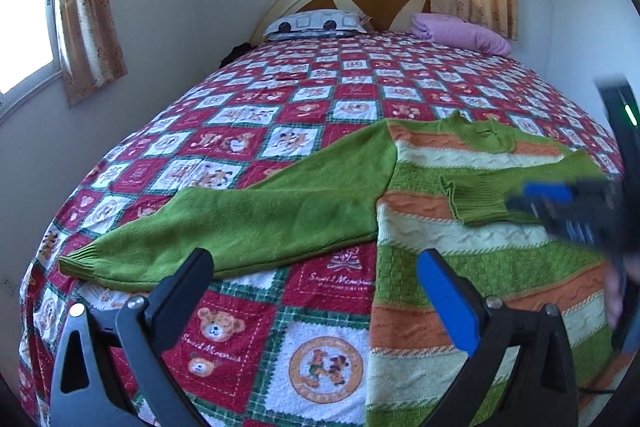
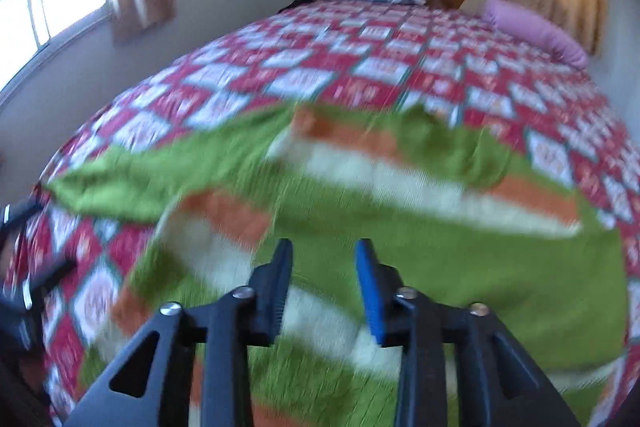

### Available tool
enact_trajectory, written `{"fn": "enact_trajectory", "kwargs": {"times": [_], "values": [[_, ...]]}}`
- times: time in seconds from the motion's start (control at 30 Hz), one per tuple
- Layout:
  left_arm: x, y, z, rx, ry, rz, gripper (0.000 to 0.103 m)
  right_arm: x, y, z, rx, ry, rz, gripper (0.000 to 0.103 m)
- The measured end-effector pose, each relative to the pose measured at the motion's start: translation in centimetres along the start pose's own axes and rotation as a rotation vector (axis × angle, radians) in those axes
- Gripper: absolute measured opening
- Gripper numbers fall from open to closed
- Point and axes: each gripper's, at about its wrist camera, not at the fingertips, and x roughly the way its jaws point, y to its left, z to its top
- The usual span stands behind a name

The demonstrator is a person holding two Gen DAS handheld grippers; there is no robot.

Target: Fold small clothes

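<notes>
Window daylight; blurred right view

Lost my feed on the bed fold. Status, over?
Left gripper open, empty, near the spread sleeve. Right gripper open, empty, over the sweater. Other sleeve folded across. Nothing in the way.

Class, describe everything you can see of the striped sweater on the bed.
The sweater is a knitted child's pullover with plain green sleeves and collar and a body banded in green, orange and cream, partly cable-textured. It lies flat on the patchwork bedspread, collar toward the headboard. One sleeve stretches straight out sideways; the other sleeve is folded across the chest, its ribbed cuff on the stripes. No fingers grip it.
</notes>
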Motion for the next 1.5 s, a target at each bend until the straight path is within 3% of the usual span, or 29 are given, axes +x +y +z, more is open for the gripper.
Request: {"fn": "enact_trajectory", "kwargs": {"times": [0.13,0.27,0.33,0.47,0.53,0.63,0.67,0.8,0.87,0.9,1.0,1.17,1.37,1.43,1.5], "values": [[0.8,-1.4,1.2,0.028,0.017,-0.079,0.103,-3.8,-2.4,-4.0,-0.031,0.024,-0.008,0.048],[2.2,-4.6,2.9,0.059,0.013,-0.147,0.102,-7.4,-5.5,-7.0,-0.062,0.01,-0.132,0.057],[3.3,-6.6,3.6,0.077,0.031,-0.182,0.096,-8.9,-6.5,-8.6,-0.061,-0.002,-0.182,0.058],[6.4,-10.3,4.3,0.117,0.083,-0.217,0.079,-9.7,-7.1,-11.0,-0.055,0.005,-0.166,0.058],[8.5,-12.1,4.4,0.15,0.11,-0.182,0.072,-9.4,-6.5,-12.2,-0.084,0.008,-0.169,0.058],[11.3,-13.1,4.3,0.138,0.179,-0.175,0.039,-9.0,-5.7,-13.4,-0.109,-0.022,-0.194,0.058],[12.0,-13.2,4.1,0.127,0.205,-0.189,0.008,-9.1,-5.6,-13.4,-0.109,-0.03,-0.197,0.058],[11.1,-13.1,3.9,0.114,0.15,-0.208,0.005,-10.5,-7.5,-12.9,-0.055,-0.072,-0.282,0.058],[10.4,-12.7,4.2,0.11,0.13,-0.206,0.003,-11.3,-10.4,-12.1,0.047,-0.105,-0.335,0.06],[10.0,-12.4,4.4,0.103,0.119,-0.207,0.003,-11.3,-12.4,-11.6,0.099,-0.093,-0.409,0.061],[9.1,-11.4,5.1,0.067,0.091,-0.21,0.003,-10.7,-16.9,-10.5,0.212,-0.081,-0.502,0.061],[8.6,-10.2,6.0,0.055,0.052,-0.193,0.0,-8.9,-19.3,-9.7,0.249,-0.037,-0.51,0.061],[9.8,-9.4,5.7,-0.004,0.101,-0.206,0.001,-7.5,-19.6,-8.9,0.232,-0.001,-0.52,0.061],[10.4,-9.8,5.1,-0.029,0.153,-0.246,0.015,-7.4,-19.4,-9.2,0.231,-0.003,-0.531,0.064],[10.7,-10.6,4.4,-0.019,0.179,-0.247,0.067,-7.0,-19.2,-9.6,0.221,0.002,-0.539,0.064]]}}
